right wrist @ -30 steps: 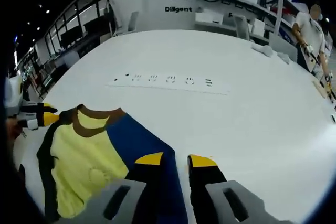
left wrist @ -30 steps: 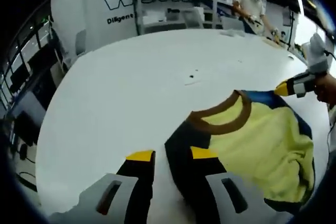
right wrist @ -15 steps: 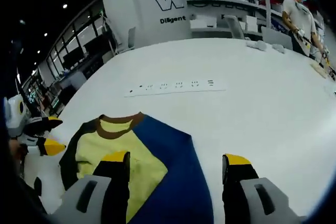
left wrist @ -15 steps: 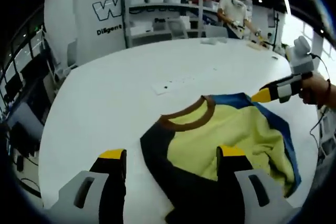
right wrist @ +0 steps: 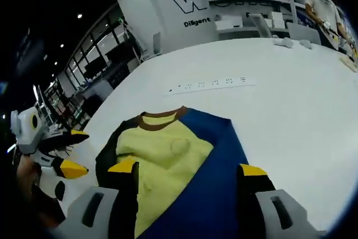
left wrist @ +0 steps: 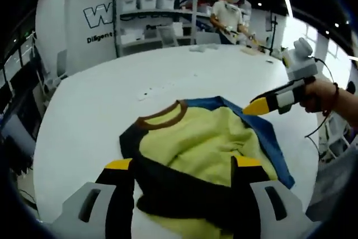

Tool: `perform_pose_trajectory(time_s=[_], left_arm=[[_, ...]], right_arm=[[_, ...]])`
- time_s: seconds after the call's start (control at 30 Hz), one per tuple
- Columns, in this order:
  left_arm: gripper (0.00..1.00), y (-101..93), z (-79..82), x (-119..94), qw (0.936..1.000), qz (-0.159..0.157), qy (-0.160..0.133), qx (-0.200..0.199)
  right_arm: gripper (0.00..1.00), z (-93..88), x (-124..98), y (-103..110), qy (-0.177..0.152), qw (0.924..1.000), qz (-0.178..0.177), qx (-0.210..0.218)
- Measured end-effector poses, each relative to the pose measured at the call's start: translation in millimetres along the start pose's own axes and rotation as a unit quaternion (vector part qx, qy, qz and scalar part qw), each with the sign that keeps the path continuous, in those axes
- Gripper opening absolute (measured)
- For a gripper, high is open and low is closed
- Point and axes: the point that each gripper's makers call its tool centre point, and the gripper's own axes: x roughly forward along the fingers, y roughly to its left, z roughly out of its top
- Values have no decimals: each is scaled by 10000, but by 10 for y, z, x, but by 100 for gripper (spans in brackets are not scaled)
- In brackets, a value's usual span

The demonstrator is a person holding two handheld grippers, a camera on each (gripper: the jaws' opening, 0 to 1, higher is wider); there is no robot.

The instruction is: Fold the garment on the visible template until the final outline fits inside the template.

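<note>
Both grippers spread wide and holding nothing: left gripper (left wrist: 182,166) at bottom of left gripper view, right gripper (right wrist: 187,172) at bottom of right gripper view. Released since a second ago, when jaws stood narrow on dark fabric. Shirt (left wrist: 204,144) now lying rumpled mid-frame on white table (left wrist: 100,104), yellow with brown collar (left wrist: 162,117). Likely a fold just laid; template outline not discernible

There is one garment (left wrist: 207,149) on one big white table (left wrist: 89,110). Two claws: the left claw (left wrist: 182,163) and the right claw (right wrist: 187,167). One person (left wrist: 226,12) stands far away.
</note>
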Motion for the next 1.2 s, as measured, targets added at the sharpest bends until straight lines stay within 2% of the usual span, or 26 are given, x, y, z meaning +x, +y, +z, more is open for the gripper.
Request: perform_pose_trajectory(time_s=[0.2,0.33,0.43,0.63,0.73,0.83,0.93,1.07,1.2], left_arm=[[64,-154,-255,-123,9999,18,98,-11],[63,-251,-458,-157,9995,-114,202,-225],[62,-310,-549,-177,9991,-166,265,-286],[59,-439,-691,-215,9982,-315,364,-350],[60,-477,-743,-226,9979,-333,401,-388],[58,-513,-777,-244,9963,-403,389,-646],[56,-558,-822,-256,9957,-465,388,-702],[52,-618,-906,-251,9948,-528,486,-718],[45,-686,-1001,-223,9921,-643,595,-895]], right_arm=[[68,-195,-165,221,30,9996,162,-240],[69,-353,-257,367,71,9991,365,-198],[69,-485,-328,455,150,9985,471,-224],[69,-716,-413,542,320,9971,451,-526],[69,-806,-435,576,315,9971,439,-532],[68,-963,-442,642,445,9963,527,-515],[67,-1058,-442,673,503,9957,569,-523],[63,-1155,-448,676,610,9950,464,-634],[50,-1228,-449,638,686,9946,303,-714]])
